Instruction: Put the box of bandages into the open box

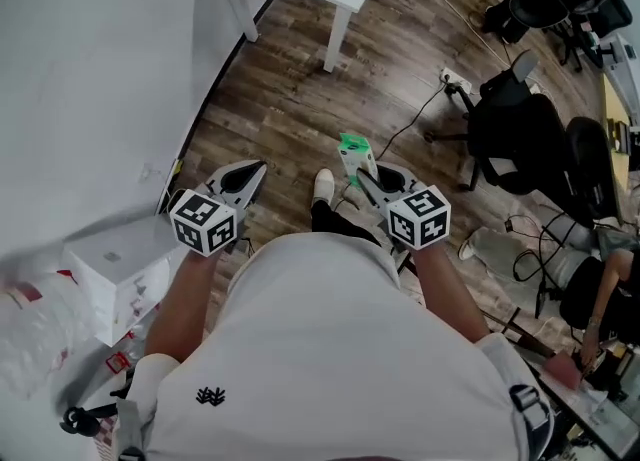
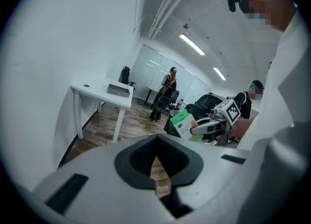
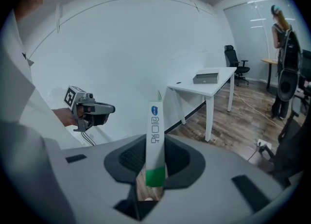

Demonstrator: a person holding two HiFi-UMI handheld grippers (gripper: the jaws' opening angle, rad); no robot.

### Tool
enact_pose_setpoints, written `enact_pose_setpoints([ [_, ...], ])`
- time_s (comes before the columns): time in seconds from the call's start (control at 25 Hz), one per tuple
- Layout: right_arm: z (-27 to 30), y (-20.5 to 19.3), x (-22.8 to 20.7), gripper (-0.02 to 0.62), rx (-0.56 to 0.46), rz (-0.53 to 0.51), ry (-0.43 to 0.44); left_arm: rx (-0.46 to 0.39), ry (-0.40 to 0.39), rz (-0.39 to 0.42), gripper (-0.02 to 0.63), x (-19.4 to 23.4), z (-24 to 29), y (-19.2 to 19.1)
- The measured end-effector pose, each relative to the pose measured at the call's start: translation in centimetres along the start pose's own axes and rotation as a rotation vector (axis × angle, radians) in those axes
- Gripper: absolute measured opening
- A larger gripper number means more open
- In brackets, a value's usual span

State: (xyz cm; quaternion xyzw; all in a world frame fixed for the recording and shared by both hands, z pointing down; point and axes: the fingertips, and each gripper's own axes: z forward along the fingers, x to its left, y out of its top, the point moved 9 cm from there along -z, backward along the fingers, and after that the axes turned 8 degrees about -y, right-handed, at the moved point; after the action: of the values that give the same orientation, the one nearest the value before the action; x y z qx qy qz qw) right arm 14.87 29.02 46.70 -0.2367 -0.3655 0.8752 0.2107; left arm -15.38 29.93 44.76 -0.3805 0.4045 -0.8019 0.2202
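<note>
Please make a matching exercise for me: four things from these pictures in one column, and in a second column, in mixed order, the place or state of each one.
Things:
1. box of bandages
2. left gripper
3. white desk
4. black office chair

Places or states:
A. stands on the wooden floor at the right side of the head view
B. has nothing between its jaws
C. carries a flat grey object on its top
D. is held upright in the right gripper

Pairs: 1-D, 2-B, 3-C, 4-A
</note>
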Motion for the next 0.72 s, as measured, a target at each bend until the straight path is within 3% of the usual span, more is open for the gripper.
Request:
enact_pose_setpoints([
  [0.36, 3.3, 6.1, -9.7, 0.083, -0.025, 0.004, 0.023, 0.02, 0.037, 0.071, -0.002, 2.8, 8.3, 7.9],
  [0.72, 6.8, 10.7, -14.0, 0.083, -0.024, 0.024, -0.019, 0.049, 0.0, 0.067, -0.002, 6.6, 12.4, 11.4],
])
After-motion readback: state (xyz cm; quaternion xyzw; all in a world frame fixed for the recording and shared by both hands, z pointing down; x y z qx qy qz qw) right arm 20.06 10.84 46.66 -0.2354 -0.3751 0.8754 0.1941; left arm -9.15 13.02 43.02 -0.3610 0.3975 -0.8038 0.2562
